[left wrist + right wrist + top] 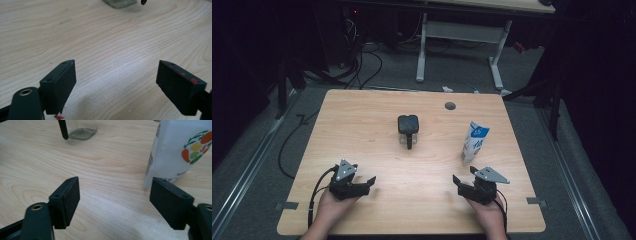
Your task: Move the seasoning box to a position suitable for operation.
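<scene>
A white and blue carton (pixel 475 141) (pixel 180 150) stands upright on the right part of the wooden table (pixel 362 130). A clear glass jar with a black lid and handle (pixel 408 129) (pixel 81 130) (pixel 120 3) sits near the table's middle. My left gripper (pixel 364 184) (pixel 116 85) rests near the front left edge, held by a hand, jaws wide apart with bare wood between them. My right gripper (pixel 460 184) (pixel 115 203) rests near the front right, open, nothing between its jaws. The carton stands just beyond its right jaw.
A round grey cable hole (pixel 450 106) lies near the table's far edge. Beyond the table stand the white legs of a desk (pixel 422 50) and floor cables (pixel 362 65). Tape tabs (pixel 536 202) mark the front corners.
</scene>
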Action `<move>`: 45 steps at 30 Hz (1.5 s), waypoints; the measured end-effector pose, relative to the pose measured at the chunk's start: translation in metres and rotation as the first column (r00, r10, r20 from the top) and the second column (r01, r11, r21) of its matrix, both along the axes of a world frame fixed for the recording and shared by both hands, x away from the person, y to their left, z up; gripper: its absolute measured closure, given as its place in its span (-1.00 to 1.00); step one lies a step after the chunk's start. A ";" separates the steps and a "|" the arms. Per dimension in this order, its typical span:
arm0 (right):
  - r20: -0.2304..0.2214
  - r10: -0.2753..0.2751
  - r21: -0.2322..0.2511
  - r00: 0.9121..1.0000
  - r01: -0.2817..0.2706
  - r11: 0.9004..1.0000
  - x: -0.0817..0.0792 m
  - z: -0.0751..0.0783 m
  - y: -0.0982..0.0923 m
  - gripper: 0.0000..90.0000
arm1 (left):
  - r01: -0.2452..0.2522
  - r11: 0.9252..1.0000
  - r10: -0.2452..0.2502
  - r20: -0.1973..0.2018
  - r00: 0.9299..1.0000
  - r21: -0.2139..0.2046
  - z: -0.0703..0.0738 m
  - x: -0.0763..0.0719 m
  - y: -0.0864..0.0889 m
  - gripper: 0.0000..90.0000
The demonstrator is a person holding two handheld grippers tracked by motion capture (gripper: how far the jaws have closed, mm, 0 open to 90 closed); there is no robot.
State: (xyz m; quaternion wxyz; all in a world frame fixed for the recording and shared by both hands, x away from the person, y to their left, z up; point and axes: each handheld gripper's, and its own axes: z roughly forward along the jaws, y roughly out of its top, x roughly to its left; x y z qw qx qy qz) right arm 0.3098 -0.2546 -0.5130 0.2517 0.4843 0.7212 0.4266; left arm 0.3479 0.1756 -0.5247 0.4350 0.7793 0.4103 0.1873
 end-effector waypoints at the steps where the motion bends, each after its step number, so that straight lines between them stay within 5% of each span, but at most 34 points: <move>1: 0.004 0.003 -0.010 1.000 -0.003 1.000 0.000 0.000 -0.001 -0.37 | 0.008 0.999 -0.008 0.006 1.000 -0.034 0.000 -0.001 0.001 -0.47; 4: -0.008 0.005 -0.019 1.000 -0.005 1.000 0.001 0.000 -0.003 -0.37 | 0.007 0.998 -0.007 0.012 1.000 -0.065 0.002 0.001 0.002 -0.35; 10: 0.002 0.000 -0.033 1.000 0.000 0.999 -0.003 0.000 -0.008 -0.38 | 0.013 0.999 -0.012 0.017 1.000 -0.030 0.001 0.001 -0.002 -0.24; 19: -0.017 -0.001 -0.009 1.000 0.001 1.000 -0.004 0.001 -0.013 -0.39 | 0.018 0.999 -0.017 0.028 0.999 -0.039 0.004 -0.001 -0.009 -0.08; 20: -0.022 -0.001 -0.005 1.000 0.001 1.000 -0.005 0.002 -0.014 -0.39 | 0.007 0.995 -0.007 -0.003 1.000 -0.104 0.006 0.002 -0.011 -0.05; 21: -0.023 0.000 0.000 1.000 0.000 1.000 -0.005 0.002 -0.015 -0.39 | 0.011 0.992 -0.011 -0.005 1.000 -0.128 0.008 0.003 -0.013 0.02; 23: -0.019 0.003 0.000 1.000 -0.003 1.000 -0.006 0.003 -0.016 -0.39 | 0.010 0.994 -0.009 0.006 1.000 -0.112 0.010 0.004 -0.017 0.05; 25: -0.011 0.001 -0.001 1.000 -0.001 1.000 -0.005 0.005 -0.018 -0.39 | 0.006 0.998 -0.005 0.011 1.000 -0.057 0.013 0.012 -0.033 0.03; 36: -0.018 0.013 0.026 1.000 -0.013 1.000 -0.005 0.002 -0.020 -0.38 | 0.004 1.000 -0.005 0.032 0.999 0.026 0.016 0.060 -0.108 0.01; 45: -0.016 0.007 0.047 1.000 -0.006 0.999 -0.007 0.005 -0.023 -0.38 | -0.031 0.999 0.030 0.031 0.999 0.028 0.012 0.090 -0.140 0.23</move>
